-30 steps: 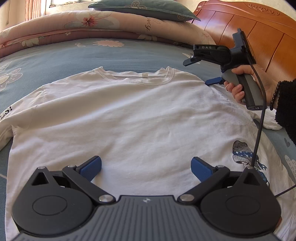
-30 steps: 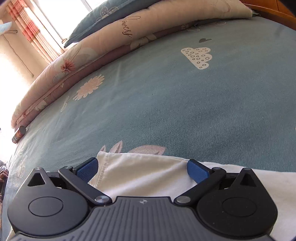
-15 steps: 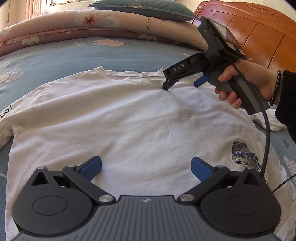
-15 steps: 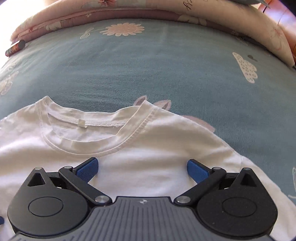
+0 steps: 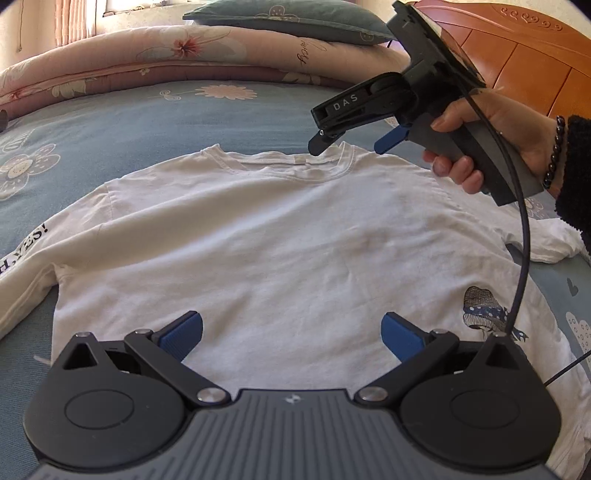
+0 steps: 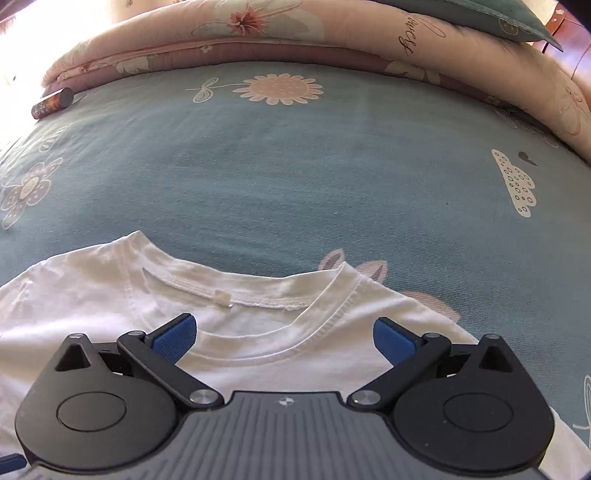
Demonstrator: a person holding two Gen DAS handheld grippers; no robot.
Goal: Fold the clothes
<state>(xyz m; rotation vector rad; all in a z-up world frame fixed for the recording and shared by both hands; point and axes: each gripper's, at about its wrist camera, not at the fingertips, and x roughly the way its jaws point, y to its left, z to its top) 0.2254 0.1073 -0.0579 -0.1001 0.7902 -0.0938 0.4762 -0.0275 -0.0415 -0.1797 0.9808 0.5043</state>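
A white T-shirt (image 5: pixel 295 240) lies spread flat on the blue flowered sheet (image 5: pixel 110 133), collar (image 5: pixel 295 162) toward the pillows. Black lettering shows on its left sleeve (image 5: pixel 26 254), and a small print (image 5: pixel 484 310) sits near the right hem. My left gripper (image 5: pixel 291 332) hovers open over the shirt's lower middle, holding nothing. A hand (image 5: pixel 491 129) holds my right gripper (image 5: pixel 351 144) just above the collar. In the right wrist view that gripper (image 6: pixel 284 334) is open over the shirt (image 6: pixel 92 295), with the collar (image 6: pixel 325 314) between its blue pads (image 6: pixel 173 334).
A folded pink flowered quilt (image 5: pixel 184 55) and a dark pillow (image 5: pixel 295 18) lie at the head of the bed, before a wooden headboard (image 5: pixel 535 55). A small dark tube (image 6: pixel 51 103) rests by the quilt. A black cable (image 5: pixel 524 240) hangs from the right gripper.
My right gripper has swung left from the shirt's right shoulder to above the collar. My left gripper has stayed over the lower middle, still open.
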